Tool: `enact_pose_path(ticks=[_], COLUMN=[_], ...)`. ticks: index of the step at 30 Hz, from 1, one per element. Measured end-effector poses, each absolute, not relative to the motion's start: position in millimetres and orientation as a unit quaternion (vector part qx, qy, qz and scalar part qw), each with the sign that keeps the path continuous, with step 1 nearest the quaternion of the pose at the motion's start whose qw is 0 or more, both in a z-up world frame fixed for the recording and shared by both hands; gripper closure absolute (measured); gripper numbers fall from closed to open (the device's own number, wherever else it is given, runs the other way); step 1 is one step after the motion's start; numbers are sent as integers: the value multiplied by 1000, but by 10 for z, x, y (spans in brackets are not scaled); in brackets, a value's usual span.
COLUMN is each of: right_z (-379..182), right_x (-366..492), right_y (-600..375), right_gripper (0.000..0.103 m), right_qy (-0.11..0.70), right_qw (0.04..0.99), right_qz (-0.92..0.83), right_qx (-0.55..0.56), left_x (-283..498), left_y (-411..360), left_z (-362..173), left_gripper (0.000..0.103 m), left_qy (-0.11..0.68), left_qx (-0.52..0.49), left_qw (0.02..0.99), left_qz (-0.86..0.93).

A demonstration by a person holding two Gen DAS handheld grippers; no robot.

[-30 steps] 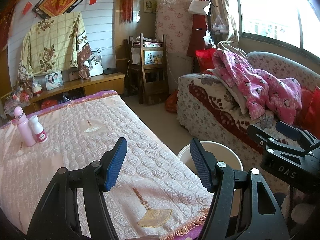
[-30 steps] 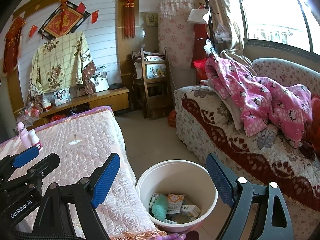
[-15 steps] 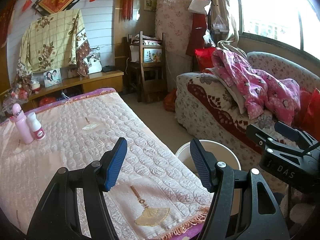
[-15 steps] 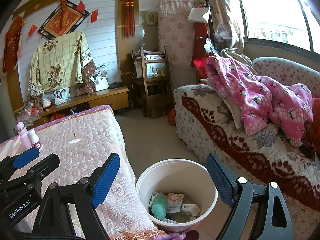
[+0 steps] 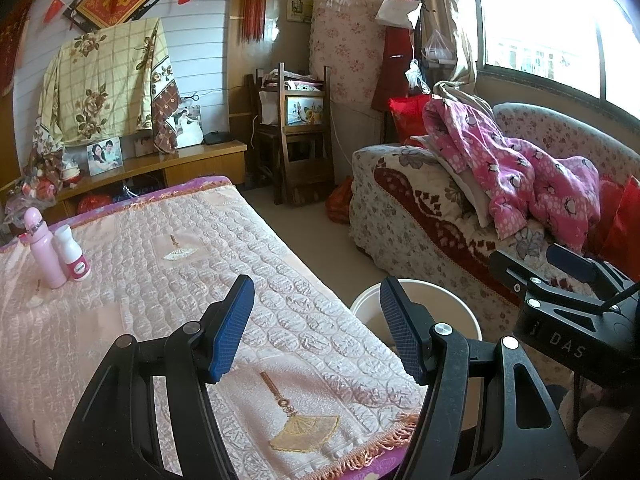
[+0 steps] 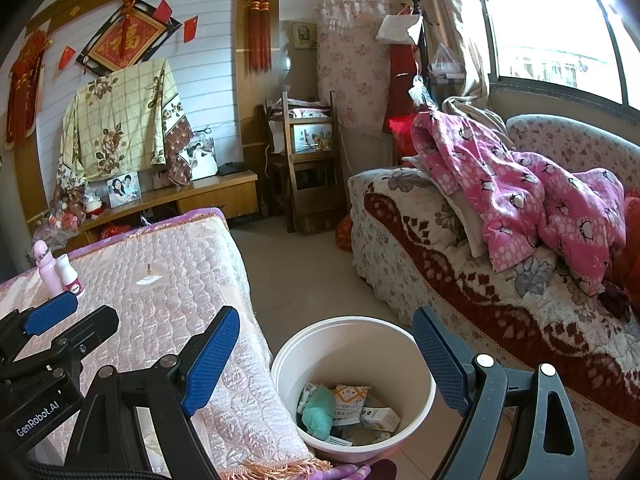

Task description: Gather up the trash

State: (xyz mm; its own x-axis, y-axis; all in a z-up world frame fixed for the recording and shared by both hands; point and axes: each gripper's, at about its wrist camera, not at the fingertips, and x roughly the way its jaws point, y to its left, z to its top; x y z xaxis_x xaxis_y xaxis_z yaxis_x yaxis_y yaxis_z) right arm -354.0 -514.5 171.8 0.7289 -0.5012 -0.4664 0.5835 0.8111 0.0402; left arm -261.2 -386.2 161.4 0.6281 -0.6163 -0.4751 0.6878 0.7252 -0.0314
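A white bin (image 6: 416, 360) stands on the floor between the table and the sofa. Inside it lie small cartons (image 6: 350, 400), a green crumpled piece (image 6: 318, 414) and other scraps. My right gripper (image 6: 326, 354) hovers above the bin, open, with nothing between its blue pads. My left gripper (image 5: 318, 320) is held over the near corner of the table, open and empty; the bin's rim (image 5: 448, 296) shows behind its right finger. Each gripper appears at the edge of the other's view.
The table wears a pink quilted cover (image 5: 160, 280); a pink bottle (image 5: 42, 250) and a white bottle (image 5: 72, 254) stand at its far left. A floral sofa (image 6: 460, 264) with a pink blanket (image 6: 520, 200) fills the right. A wooden chair (image 5: 304, 140) and low cabinet (image 5: 192, 164) stand behind.
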Motion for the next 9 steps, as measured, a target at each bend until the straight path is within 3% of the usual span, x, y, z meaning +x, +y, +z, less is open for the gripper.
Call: enact_pose_path(ticks=[9], right_z=[1654], right_x=[-3524], right_y=[-5146], right_gripper=[16], right_qy=[229], right_qw=[925], right_qz=[-289], right_qx=[89], left_x=[-2578], left_y=[-3841], left_z=[1560], left_gripper=[39], left_qy=[237], left_qx=[75], left_qw=[896], left_qz=[-367])
